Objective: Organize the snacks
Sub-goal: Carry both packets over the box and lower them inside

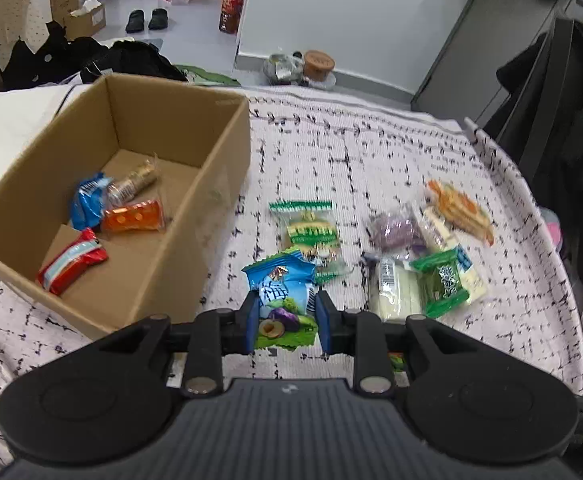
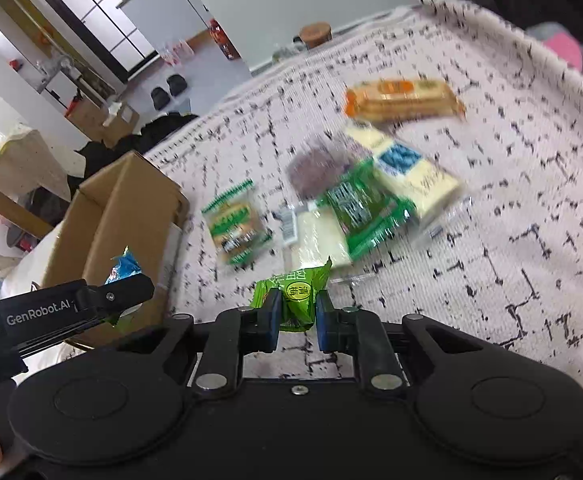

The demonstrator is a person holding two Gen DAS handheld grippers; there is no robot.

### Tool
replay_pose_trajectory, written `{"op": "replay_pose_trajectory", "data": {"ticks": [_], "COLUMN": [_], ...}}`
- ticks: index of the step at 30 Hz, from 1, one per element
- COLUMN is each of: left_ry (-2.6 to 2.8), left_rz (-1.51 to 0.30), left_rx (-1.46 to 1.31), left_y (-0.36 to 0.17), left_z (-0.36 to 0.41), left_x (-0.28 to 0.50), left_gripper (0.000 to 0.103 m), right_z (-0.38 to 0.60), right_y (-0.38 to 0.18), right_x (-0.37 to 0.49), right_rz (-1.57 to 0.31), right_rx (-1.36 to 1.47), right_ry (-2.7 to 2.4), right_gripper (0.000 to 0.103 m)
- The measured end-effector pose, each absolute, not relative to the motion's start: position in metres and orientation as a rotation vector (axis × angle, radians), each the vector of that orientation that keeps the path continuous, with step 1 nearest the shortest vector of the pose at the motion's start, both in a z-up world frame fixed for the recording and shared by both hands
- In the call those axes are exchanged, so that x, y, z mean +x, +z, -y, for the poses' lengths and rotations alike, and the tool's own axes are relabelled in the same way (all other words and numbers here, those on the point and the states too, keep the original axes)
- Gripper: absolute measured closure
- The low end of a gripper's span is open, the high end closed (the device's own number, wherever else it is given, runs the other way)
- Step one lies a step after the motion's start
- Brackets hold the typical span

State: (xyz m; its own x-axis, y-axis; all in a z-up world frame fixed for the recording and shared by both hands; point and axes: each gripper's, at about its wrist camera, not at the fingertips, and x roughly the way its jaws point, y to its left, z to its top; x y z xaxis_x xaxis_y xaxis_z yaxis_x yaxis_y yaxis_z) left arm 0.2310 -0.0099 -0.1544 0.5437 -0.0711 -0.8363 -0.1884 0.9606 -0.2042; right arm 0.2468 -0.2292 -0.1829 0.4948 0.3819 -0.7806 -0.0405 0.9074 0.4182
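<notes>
My left gripper (image 1: 286, 312) is shut on a blue and green plum snack packet (image 1: 281, 300), held above the cloth just right of the open cardboard box (image 1: 219, 160). The box holds a red packet (image 1: 71, 266), an orange packet (image 1: 133, 216), a blue packet (image 1: 89, 200) and a clear biscuit roll (image 1: 133, 184). My right gripper (image 2: 297, 314) is shut on a small green snack packet (image 2: 296, 298). The left gripper (image 2: 91, 300) shows at the left of the right wrist view beside the box (image 2: 111, 208).
Loose snacks lie on the patterned cloth (image 1: 371, 152): a green-striped biscuit pack (image 1: 311, 232), a purple one (image 1: 395, 230), white bars (image 1: 393, 292), a green packet (image 1: 443, 280) and an orange cracker pack (image 1: 459, 208). The table edge curves at the right.
</notes>
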Motion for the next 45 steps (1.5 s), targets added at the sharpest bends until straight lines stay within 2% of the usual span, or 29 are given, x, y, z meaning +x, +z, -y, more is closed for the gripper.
{"op": "replay_pose_trajectory", "data": {"ticks": [16,45], "left_ry": [0.129,0.267], "left_rz": [-0.891,-0.851], "left_rx": [-0.387,-0.548], "left_y": [-0.124,-0.113], "left_z": [-0.037,-0.121], "left_x": [0.223,0.216], "left_gripper": [0.075,0.075], "right_z": [0.176,0.093], "right_y": [-0.128,-0.118], "right_x": [0.261,0.274], "right_rz": [-0.892,-0.896], "right_rx": [0.382,0.359], "right_ry": [0.335,0.450], "right_gripper": [0.086,0.086]}}
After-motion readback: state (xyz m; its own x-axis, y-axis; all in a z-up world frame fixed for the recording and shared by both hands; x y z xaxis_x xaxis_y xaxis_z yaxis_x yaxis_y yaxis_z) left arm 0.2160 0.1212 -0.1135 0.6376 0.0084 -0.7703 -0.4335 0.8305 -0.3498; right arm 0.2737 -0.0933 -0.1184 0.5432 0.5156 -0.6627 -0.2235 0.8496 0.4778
